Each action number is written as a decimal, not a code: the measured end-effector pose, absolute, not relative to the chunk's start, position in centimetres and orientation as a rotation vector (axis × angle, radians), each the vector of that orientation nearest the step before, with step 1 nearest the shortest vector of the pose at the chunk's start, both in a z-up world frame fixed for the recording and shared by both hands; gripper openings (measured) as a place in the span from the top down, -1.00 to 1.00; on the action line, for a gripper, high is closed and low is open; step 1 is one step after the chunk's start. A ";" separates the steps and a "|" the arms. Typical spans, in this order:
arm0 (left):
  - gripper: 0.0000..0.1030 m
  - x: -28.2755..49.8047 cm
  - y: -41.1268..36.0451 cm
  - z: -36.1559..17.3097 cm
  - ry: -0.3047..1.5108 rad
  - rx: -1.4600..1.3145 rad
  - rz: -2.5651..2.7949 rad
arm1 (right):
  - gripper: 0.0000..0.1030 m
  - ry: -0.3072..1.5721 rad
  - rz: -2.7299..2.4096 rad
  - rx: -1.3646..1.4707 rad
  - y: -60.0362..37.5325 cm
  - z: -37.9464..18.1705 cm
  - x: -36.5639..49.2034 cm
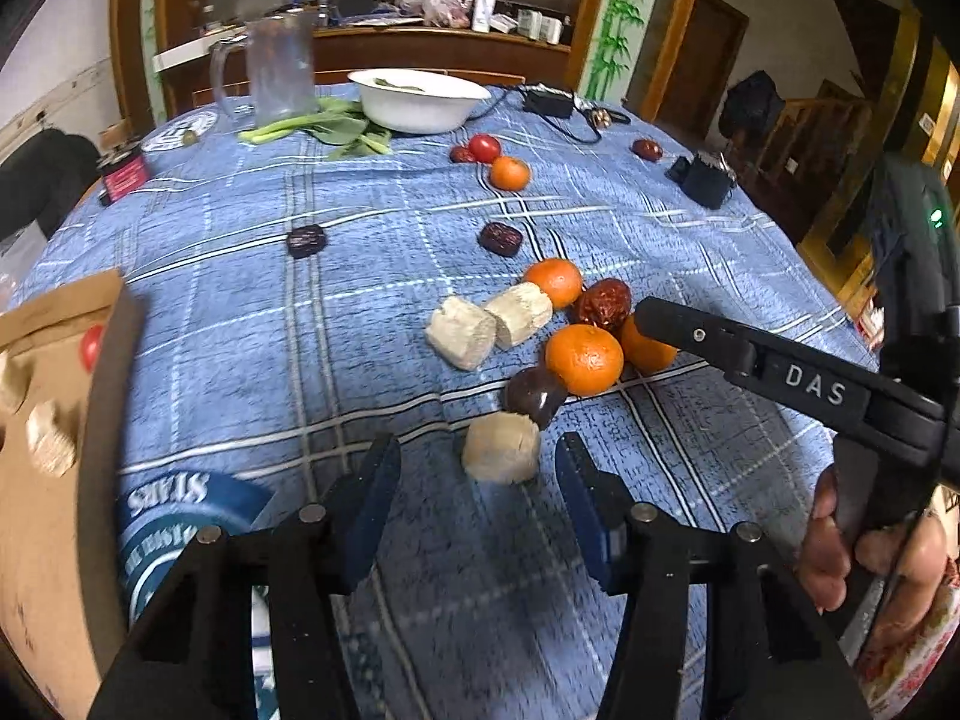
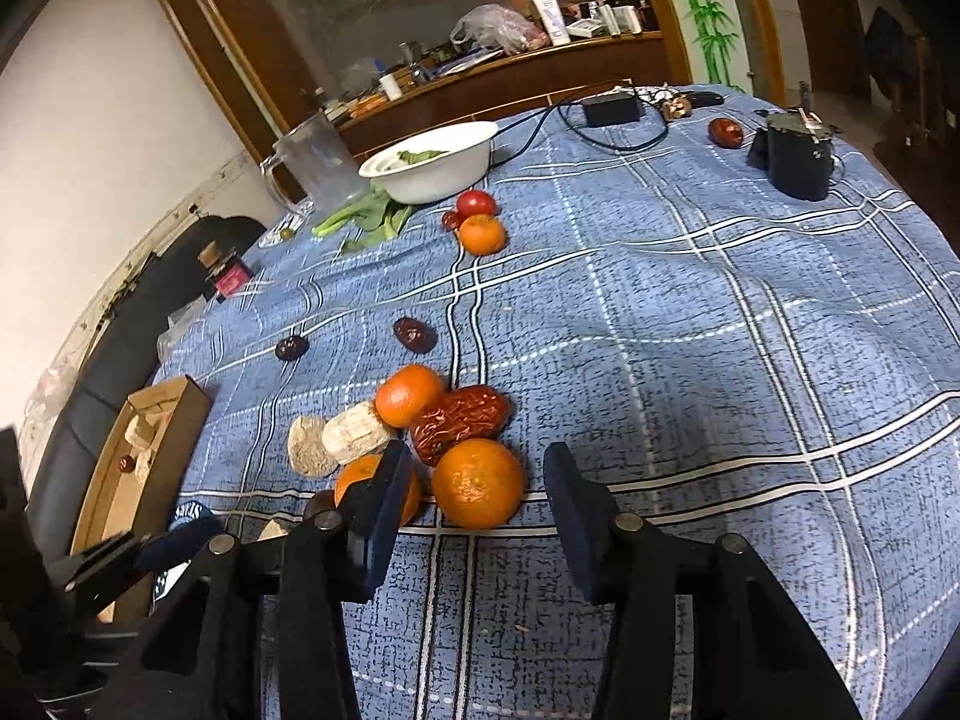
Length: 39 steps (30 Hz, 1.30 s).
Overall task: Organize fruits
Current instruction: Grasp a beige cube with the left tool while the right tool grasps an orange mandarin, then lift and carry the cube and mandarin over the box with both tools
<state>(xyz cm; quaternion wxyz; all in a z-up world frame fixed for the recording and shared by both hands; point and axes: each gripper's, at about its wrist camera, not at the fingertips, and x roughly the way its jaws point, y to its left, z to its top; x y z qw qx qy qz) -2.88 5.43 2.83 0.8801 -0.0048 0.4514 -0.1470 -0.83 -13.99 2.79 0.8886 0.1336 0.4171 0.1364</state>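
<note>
Left gripper point(image 1: 477, 483): fingers spread wide, empty, flanking a pale cut chunk point(image 1: 501, 447) lying on the desk point(image 1: 240, 312). Right gripper point(image 2: 477, 501): fingers likewise apart, framing a mandarin point(image 2: 478, 483) beside a red date point(image 2: 459, 422). Cardboard box point(image 1: 42, 450) at far left holds similar chunks.

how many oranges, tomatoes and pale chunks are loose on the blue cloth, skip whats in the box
oranges: 4
tomatoes: 1
pale chunks: 3
total: 8
</note>
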 end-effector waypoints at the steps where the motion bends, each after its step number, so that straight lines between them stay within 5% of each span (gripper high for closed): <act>1: -0.02 -2.6 5.3 2.5 0.943 -0.009 -0.319 | 0.05 0.868 0.278 0.268 -13.9 2.7 -0.8; 6: 0.31 -2.0 4.7 1.5 0.955 0.002 -0.357 | 0.05 0.889 0.274 0.269 -14.0 2.2 -0.4; 23: 0.47 -2.2 4.9 1.3 0.896 -0.033 -0.413 | 0.32 0.898 0.308 0.227 -13.0 1.7 -0.3; 39: 0.47 -1.9 6.0 1.3 0.899 -0.120 -0.440 | 0.34 0.806 0.188 0.198 -13.6 3.1 -1.9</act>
